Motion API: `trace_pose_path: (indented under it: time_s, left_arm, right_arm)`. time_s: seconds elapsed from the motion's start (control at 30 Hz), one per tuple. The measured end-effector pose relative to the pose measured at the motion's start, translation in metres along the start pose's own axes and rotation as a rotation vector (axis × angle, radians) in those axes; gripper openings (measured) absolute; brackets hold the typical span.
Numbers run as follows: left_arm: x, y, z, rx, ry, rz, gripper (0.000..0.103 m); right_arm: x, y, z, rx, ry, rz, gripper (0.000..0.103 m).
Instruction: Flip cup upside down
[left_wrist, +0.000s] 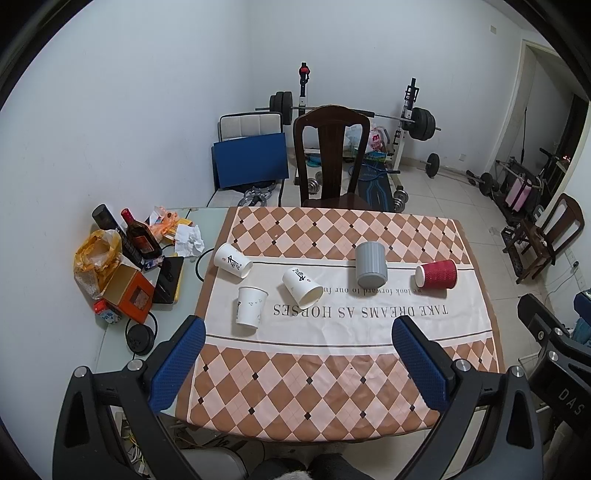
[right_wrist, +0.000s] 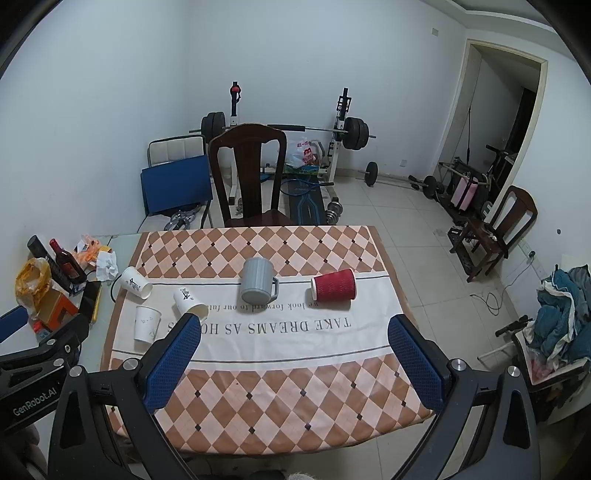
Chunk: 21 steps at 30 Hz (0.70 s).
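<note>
Both our grippers, left (left_wrist: 297, 343) and right (right_wrist: 293, 341), hover jaws spread, empty. White paper cup (left_wrist: 250, 306) stands upright on the worktop (left_wrist: 332, 387), left of centre. We judge it light, crushable; pinch mid-wall, gently.

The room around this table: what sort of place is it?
Probably a room in a home, used for both eating and exercise: a barbell rack against the wall, a wooden chair at a table with a checked cloth, and paper cups.

The near tablecloth (left_wrist: 314, 391) lies bare; farther back, three white cups (left_wrist: 300, 288) crowd the left side.
</note>
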<state>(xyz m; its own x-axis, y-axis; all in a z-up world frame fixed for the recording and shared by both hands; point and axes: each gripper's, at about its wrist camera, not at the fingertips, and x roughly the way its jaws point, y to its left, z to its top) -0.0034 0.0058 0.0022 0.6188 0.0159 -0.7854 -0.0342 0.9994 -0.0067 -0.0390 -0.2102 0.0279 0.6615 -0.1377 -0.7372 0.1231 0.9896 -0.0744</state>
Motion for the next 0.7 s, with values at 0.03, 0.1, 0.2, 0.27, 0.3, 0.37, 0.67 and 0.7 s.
trace_pose_path:
  time_s: [0.03,0.1,0.2,0.27,0.3,0.37,0.67,0.7]
  left_arm:
    - [0.0002,-0.0004,0.0005,0.001,0.001,0.0,0.103]
    - [0.0003,-0.0006,0.0009,0.001,0.001,0.0,0.103]
    - [0.0,-0.0003,0.0013,0.001,0.004,-0.003,0.103]
    - [0.0004,-0.0011,0.0022,0.002,0.002,-0.002,0.103]
    - [0.0005,-0.0009,0.0023,0.003,0.003,-0.003,0.103]
    - [-0.0004,-0.0006,0.0023,0.001,0.004,-0.003,0.103]
    - [0.0,-0.0015,0.0023,0.0,0.002,-0.003,0.103]
    - [-0.0001,-0.0015,0.0024,0.0,0.002,-0.003,0.103]
  right_arm:
    - [-0.0002,-0.0003,0.0005,0.0,0.001,0.001,0.102]
    - [-0.0002,-0.0001,0.0005,0.0,0.0,0.0,0.102]
    - [-0.0003,0.0,0.0006,0.0,0.0,0.0,0.102]
    - [-0.0004,-0.0001,0.0023,0.0,0.002,0.001,0.102]
    - [-0.0009,0.0,0.0023,-0.001,0.0,0.001,0.102]
    - [-0.0002,0.0002,0.0021,-0.002,0.0,-0.001,0.102]
    - [-0.0017,-0.0008,0.005,-0.001,-0.002,0.0,0.102]
    - [-0.0014,-0.0002,0.0032,-0.002,-0.004,-0.002,0.102]
